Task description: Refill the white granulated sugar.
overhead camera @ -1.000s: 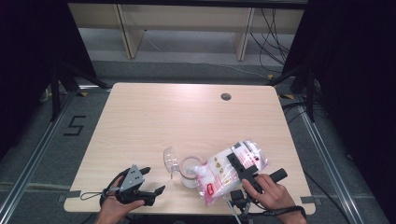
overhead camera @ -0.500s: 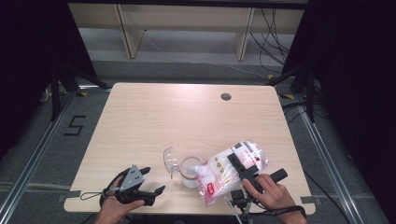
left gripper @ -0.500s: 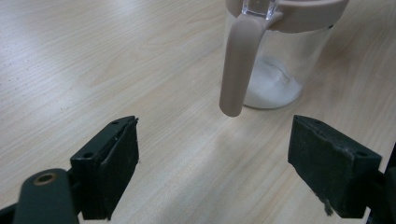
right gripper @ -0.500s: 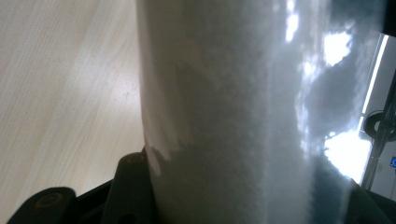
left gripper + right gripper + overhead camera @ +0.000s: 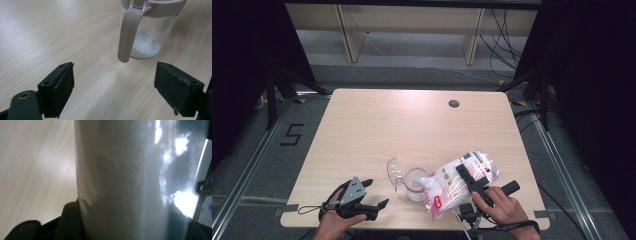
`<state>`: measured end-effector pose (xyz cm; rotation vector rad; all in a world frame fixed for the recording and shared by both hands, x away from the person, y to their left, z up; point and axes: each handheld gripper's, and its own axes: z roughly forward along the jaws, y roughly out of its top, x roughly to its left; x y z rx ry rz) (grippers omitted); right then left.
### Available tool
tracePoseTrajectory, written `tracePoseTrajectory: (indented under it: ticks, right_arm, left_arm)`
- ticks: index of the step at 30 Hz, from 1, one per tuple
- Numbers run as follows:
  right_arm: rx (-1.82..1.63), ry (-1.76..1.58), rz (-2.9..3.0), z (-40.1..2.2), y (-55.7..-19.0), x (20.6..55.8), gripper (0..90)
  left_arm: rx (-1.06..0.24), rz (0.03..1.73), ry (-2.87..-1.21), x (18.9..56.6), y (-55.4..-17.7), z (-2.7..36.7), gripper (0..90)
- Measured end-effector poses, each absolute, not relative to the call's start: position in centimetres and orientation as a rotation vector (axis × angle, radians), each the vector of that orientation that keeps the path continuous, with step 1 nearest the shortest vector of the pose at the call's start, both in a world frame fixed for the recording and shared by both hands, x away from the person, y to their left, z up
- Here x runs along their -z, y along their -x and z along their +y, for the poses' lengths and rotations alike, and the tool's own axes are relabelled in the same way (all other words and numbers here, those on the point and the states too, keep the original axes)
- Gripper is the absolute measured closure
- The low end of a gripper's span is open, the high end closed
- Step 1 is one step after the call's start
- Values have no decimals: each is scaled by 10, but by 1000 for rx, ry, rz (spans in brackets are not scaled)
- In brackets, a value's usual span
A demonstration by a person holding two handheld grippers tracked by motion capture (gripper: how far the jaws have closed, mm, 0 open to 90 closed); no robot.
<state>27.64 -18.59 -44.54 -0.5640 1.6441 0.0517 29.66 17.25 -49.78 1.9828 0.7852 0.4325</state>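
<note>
- Clear plastic is what you have clamped: your right gripper (image 5: pixel 472 180) squeezes the bag of white powder (image 5: pixel 452 182) from both sides, low and right of centre in the high view.
- Your right hand (image 5: pixel 504 205) sits at the bottom edge, wrist angled up and left, so the bag tilts with its lower end over the jar (image 5: pixel 416 182).
- That jar stands at lower centre, its hinged lid (image 5: pixel 394 170) thrown open to the left; the left gripper view shows white powder in its bottom.
- Your left gripper (image 5: pixel 369 192) rests at the lower left near the table's (image 5: pixel 412 125) front edge, pointing right at the jar, jaws wide apart with nothing between them.
- Bare wood fills the whole upper half of the table, apart from a small round hole (image 5: pixel 454 104) at upper right.
</note>
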Motion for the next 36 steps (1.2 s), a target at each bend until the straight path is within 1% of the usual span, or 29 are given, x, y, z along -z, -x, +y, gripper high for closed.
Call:
tracePoseTrajectory:
  ticks: [21,36]
  right_arm:
    - [-48,600,1619,-184,-277,443,564]
    - [-56,561,1637,-185,-275,446,565]
  left_arm:
    - [-432,786,-1982,498,-297,173,161]
    - [-435,785,-1982,498,-296,173,161]
